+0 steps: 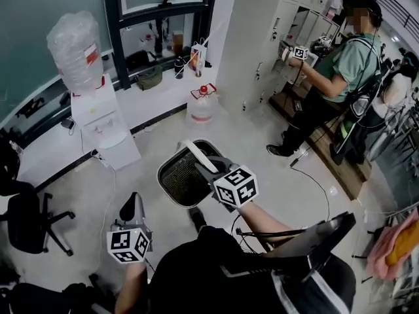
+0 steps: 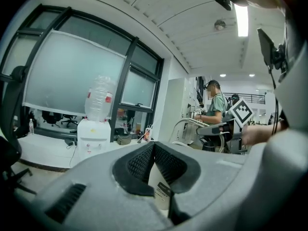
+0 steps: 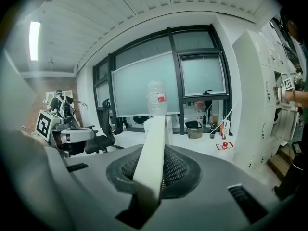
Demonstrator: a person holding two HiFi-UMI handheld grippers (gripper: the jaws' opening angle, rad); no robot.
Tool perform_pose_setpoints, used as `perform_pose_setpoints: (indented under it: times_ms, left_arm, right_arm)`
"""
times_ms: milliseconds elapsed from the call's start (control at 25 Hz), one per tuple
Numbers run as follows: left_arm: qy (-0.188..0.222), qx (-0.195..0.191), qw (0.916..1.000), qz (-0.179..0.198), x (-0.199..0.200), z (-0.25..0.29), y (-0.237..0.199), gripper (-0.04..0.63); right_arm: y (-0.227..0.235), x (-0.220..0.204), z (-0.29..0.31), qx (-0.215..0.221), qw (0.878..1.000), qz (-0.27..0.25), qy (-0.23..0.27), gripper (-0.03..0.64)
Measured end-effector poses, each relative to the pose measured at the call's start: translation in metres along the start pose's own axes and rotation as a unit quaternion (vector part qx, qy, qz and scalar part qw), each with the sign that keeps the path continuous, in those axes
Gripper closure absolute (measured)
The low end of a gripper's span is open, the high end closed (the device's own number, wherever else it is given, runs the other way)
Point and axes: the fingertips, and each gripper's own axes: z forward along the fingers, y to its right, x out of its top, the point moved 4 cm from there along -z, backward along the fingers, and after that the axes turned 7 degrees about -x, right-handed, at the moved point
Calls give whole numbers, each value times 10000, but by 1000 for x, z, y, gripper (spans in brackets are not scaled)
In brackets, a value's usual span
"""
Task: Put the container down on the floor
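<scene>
The container (image 1: 183,177) is a dark grey bin with a black mesh inside and a white strap handle (image 1: 194,152). It hangs tilted above the pale floor in the middle of the head view. My right gripper (image 1: 208,170) is shut on that handle. In the right gripper view the white strap (image 3: 153,148) runs up between the closed jaws of the right gripper (image 3: 153,177). My left gripper (image 1: 133,209) is lower left of the bin and apart from it. Its pads meet at the tip of the left gripper (image 2: 153,150) with nothing of the bin between them.
A white water dispenser (image 1: 98,113) with a big bottle stands at the left by the window. A water jug (image 1: 201,106) sits on the floor beyond the bin. An office chair (image 1: 26,221) is at far left, and another person (image 1: 340,77) works at the lockers. A cable (image 1: 314,178) lies on the floor.
</scene>
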Motion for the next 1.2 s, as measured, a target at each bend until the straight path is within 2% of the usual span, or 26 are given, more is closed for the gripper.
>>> perform_pose_setpoints:
  times_ms: [560,1200]
  left_arm:
    - [-68,244,9997,38,34,115,-41,586]
    - [-223,536,9983,1,46,221,-52,586]
  right_arm:
    - [72,32,99,383,9993,-6,-35,563]
    - [152,48,162,719,9974,-69,-48,563]
